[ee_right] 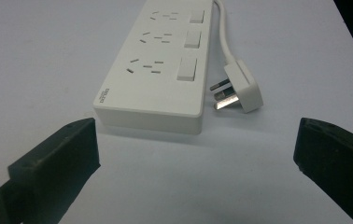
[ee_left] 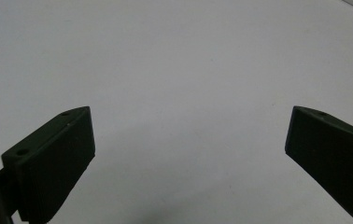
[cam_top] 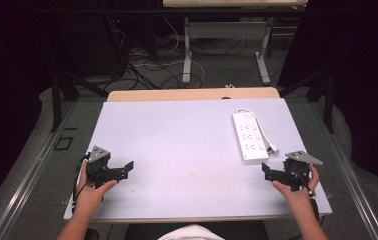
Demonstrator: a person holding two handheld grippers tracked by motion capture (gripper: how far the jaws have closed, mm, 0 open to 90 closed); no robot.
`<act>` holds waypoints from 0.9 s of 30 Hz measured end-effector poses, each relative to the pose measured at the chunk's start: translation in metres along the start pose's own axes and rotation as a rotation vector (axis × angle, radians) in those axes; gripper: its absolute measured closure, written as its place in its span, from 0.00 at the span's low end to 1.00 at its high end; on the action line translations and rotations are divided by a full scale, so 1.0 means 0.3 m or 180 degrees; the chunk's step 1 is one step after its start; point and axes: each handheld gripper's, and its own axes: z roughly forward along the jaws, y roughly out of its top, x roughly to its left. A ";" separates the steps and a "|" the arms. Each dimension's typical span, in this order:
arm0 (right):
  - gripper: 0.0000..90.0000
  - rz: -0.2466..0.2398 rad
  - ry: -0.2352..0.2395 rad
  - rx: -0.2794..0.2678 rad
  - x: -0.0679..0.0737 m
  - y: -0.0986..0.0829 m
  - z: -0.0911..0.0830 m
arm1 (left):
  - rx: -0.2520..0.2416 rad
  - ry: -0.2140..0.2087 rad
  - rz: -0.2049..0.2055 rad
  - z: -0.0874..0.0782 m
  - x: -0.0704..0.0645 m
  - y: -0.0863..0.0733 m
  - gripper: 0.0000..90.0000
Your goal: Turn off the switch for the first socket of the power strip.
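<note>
Near table's [cam_top: 177,150] right edge: power strip [cam_top: 249,136].

- My left tongs [cam_top: 125,168] are matte black, with a grey three-cornered plate [cam_top: 98,153] on top and a thin black cable [cam_top: 78,172] looping off the side.
- My right tongs [cam_top: 267,171] look alike: black body, grey three-cornered plate [cam_top: 303,157], dark cable [cam_top: 305,183] trailing back over the wrist.
- In both gripper views the jaws are blocky black wedges with small round screw holes [ee_left: 65,113] near the tips.
- My forearms are bare; a bit of white cloth [cam_top: 189,232] shows at my lap.
</note>
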 end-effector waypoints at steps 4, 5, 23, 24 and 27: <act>0.00 0.0018 -0.0011 0.0005 0.000 0.003 0.000 | 0.0019 -0.0001 0.0099 0.002 -0.017 -0.003 0.01; 0.00 0.0026 0.0001 -0.0015 -0.002 0.004 0.000 | 0.0048 -0.0010 0.0125 -0.001 -0.018 -0.003 0.01; 0.01 0.0003 0.0016 -0.0050 0.012 0.021 -0.002 | 0.0065 -0.0090 0.0077 0.011 -0.033 -0.019 0.00; 0.02 -0.0018 0.0024 -0.0054 0.011 0.023 -0.002 | 0.0069 -0.0097 0.0045 0.011 -0.036 -0.019 0.00; 0.03 -0.0028 0.0039 -0.0037 0.012 0.029 0.000 | 0.0063 -0.0100 0.0039 0.010 -0.038 -0.018 0.00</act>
